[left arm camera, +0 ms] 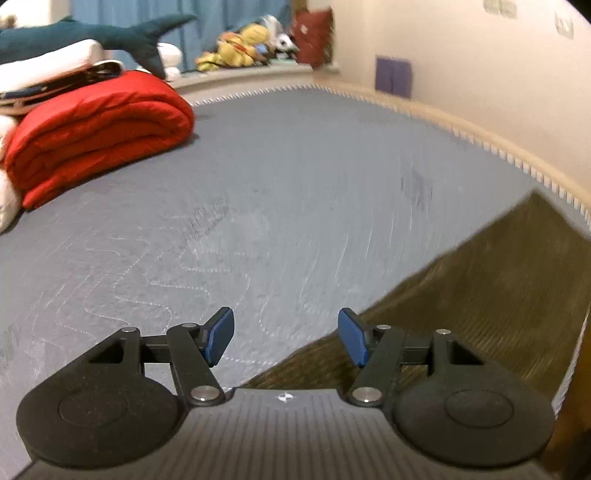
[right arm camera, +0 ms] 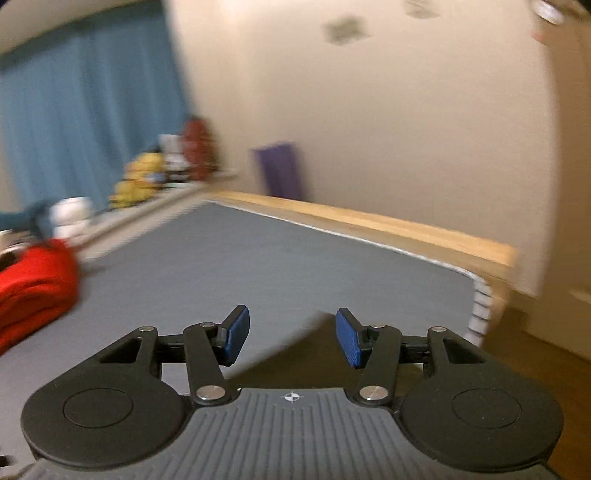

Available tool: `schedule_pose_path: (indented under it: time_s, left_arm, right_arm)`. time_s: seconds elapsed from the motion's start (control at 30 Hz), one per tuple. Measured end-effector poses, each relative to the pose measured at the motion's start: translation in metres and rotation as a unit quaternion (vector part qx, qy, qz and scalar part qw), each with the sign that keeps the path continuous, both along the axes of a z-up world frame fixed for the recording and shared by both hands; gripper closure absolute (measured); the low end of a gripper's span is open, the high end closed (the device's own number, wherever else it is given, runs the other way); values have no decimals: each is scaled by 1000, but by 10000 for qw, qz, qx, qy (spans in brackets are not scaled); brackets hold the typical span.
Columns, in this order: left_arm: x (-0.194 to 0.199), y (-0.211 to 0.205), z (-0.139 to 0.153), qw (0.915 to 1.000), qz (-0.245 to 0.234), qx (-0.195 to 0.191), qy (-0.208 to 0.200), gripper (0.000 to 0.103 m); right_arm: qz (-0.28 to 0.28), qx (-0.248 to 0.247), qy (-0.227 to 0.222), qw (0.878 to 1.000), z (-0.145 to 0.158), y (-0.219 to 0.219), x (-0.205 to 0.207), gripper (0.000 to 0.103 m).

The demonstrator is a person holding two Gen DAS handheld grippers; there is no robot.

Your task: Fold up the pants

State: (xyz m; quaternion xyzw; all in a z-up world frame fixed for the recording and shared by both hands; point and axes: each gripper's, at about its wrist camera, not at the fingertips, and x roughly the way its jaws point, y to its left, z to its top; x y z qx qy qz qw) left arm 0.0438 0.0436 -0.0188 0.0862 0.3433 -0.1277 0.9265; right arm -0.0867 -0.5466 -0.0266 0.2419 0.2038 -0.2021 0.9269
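Diagonally, brown pants stretch across mattress.

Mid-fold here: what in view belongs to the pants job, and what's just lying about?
Job: brown pants, grey mattress, left gripper and right gripper, both with jaws open and empty.

Lying about: red blanket, toy shark, stuffed toys, blue curtain.

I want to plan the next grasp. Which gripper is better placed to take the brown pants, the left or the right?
Probably left. The left gripper is open right above the edge of the brown pants. The right gripper is open too, but its view is blurred.
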Motion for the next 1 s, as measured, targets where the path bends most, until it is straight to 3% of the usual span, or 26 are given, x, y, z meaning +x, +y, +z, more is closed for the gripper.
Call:
schedule_pose_path:
  time_s: [0.23, 0.33, 0.5, 0.67, 0.87, 1.0]
  left_arm:
    - [-31, -7, 40, 9987, 80, -231, -439, 33]
    - [-35, -8, 37, 9991, 84, -193, -371, 33]
    - [-27, -10, 23, 9995, 135, -3, -270, 33]
    - [-23, -13, 15, 9997, 91, 55, -220, 33]
    - [-18, -15, 16, 9996, 31, 67, -262, 33]
    - [-16, -15, 17, 9996, 3, 71, -264, 33]
  right_arm:
    - [-835, 1060, 258, 9905, -76, -74, -14, 53]
    - [-930, 1717, 7, 9808, -96, -93, -18, 58]
    - [-849, 2168, -76, 9725, -118, -96, -2, 58]
    - [-557, 2643, 266, 9625, -148, -89, 20, 58]
    - [-795, 2913, 488, 9521, -157, -87, 28, 58]
    - [-735, 3148, 385, 9455, -164, -90, 34, 57]
